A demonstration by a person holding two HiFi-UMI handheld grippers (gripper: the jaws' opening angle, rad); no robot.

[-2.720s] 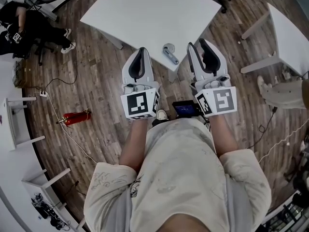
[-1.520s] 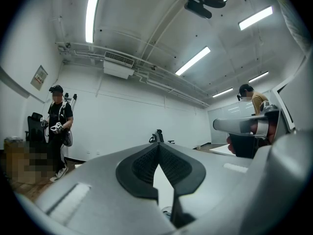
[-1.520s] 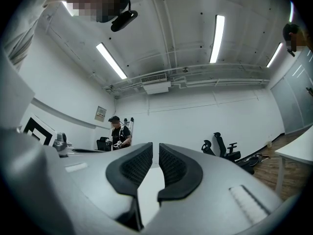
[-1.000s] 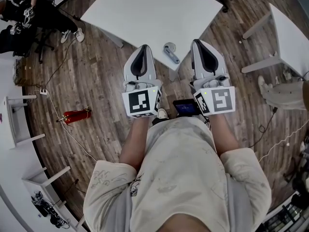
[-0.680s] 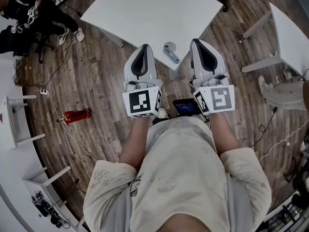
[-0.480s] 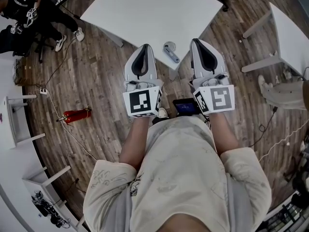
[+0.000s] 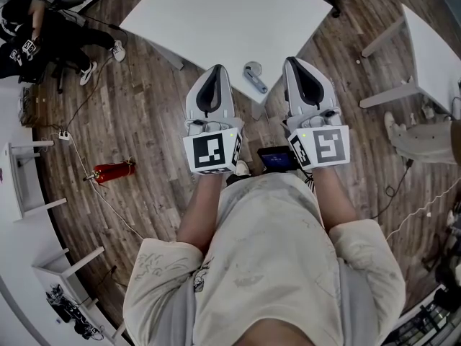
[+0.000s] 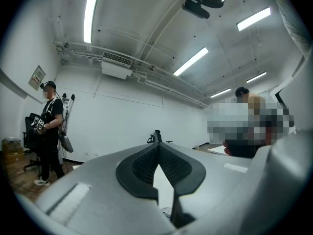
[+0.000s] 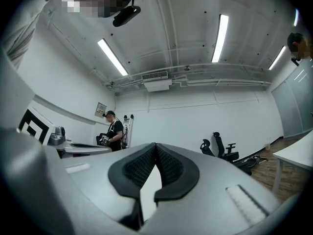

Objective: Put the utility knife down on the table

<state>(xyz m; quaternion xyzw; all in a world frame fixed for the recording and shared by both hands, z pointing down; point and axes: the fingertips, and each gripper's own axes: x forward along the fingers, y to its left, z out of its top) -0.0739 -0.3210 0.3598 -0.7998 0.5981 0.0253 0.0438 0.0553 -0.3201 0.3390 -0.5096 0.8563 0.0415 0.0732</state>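
At the near corner of the white table [image 7: 216,20] | utility knife [image 7: 253,78] lies flat, between both grippers' tips, touched by neither | right gripper [image 7: 292,62], jaws apart moments earlier, now clenched empty; left gripper [image 7: 214,70] likewise clenched empty | placement looks done.

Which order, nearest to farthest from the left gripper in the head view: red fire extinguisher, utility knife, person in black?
1. utility knife, on the table corner, just right of the left gripper.
2. red fire extinguisher, on the floor, lower left.
3. person in black, far upper left.
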